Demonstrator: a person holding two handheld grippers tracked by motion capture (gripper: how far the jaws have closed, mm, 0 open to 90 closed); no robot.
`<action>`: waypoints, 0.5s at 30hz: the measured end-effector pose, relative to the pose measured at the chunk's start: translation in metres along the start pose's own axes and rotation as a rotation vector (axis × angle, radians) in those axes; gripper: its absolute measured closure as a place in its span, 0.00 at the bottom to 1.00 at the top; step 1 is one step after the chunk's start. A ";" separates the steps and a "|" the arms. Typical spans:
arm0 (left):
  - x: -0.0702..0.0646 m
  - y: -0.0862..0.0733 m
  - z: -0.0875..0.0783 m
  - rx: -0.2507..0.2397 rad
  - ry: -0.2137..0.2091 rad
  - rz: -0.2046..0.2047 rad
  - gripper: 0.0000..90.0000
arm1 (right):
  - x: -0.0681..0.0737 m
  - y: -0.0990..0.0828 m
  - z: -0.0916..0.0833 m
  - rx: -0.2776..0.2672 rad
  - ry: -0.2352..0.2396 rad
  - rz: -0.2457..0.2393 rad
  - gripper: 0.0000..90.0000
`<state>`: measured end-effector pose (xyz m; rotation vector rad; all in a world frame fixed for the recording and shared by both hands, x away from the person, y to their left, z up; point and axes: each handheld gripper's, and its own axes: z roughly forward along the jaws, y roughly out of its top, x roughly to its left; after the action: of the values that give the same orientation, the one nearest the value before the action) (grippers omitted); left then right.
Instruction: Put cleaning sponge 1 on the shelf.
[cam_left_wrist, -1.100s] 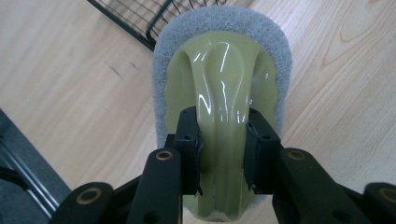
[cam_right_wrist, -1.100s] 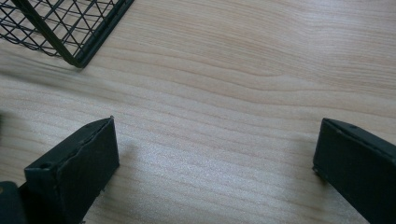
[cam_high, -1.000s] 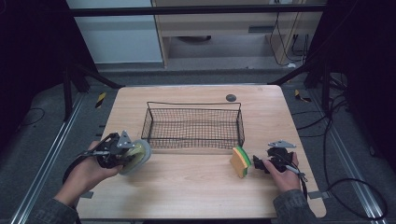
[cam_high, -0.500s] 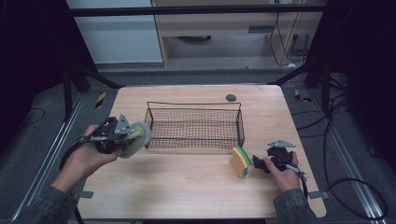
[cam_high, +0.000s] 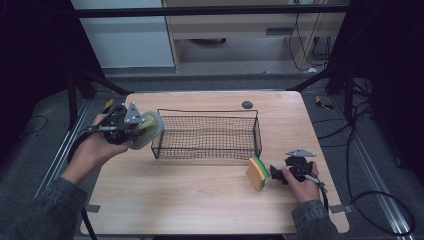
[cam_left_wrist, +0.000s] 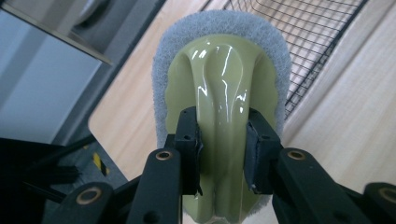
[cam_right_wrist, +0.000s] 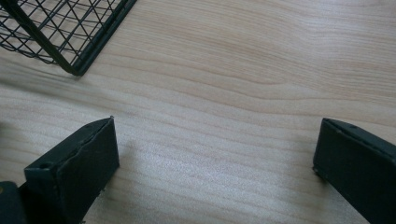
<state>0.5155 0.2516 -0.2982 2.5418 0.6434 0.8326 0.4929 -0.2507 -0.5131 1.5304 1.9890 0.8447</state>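
The left tongs (cam_high: 142, 129) are clamped on the green handle of a scrubbing pad (cam_left_wrist: 219, 79), its grey fleece rim showing around the glossy plastic. In the high view the scrubbing pad (cam_high: 148, 129) hangs in the air above the left edge of the bench (cam_high: 200, 210), just beside the left end of the wire basket (cam_high: 207, 136) and not yet over it. So the pick-up looks done; what seems left is carrying the pad over the rim, lowering it into the basket, which has nothing in it as far as the mesh shows, and letting go.

The right tongs (cam_high: 272, 173) rest low near the right edge with jaws wide apart and only bare wood between them. A yellow and green sponge (cam_high: 257, 172) stands on the bench just beside them, ungrasped, so it probably waits its turn for the basket.
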 end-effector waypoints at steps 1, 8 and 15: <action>0.003 0.003 0.001 -0.006 -0.004 0.006 0.78 | 0.001 0.000 0.000 0.002 0.000 0.008 0.00; 0.010 0.020 0.006 -0.033 -0.005 0.080 0.78 | 0.004 0.001 0.001 0.003 -0.008 0.017 0.01; 0.010 0.028 0.019 -0.048 0.018 0.082 0.78 | 0.004 0.001 0.001 0.002 -0.007 0.018 0.01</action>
<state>0.5428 0.2297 -0.2948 2.5342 0.5214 0.8891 0.4931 -0.2469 -0.5127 1.5526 1.9741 0.8433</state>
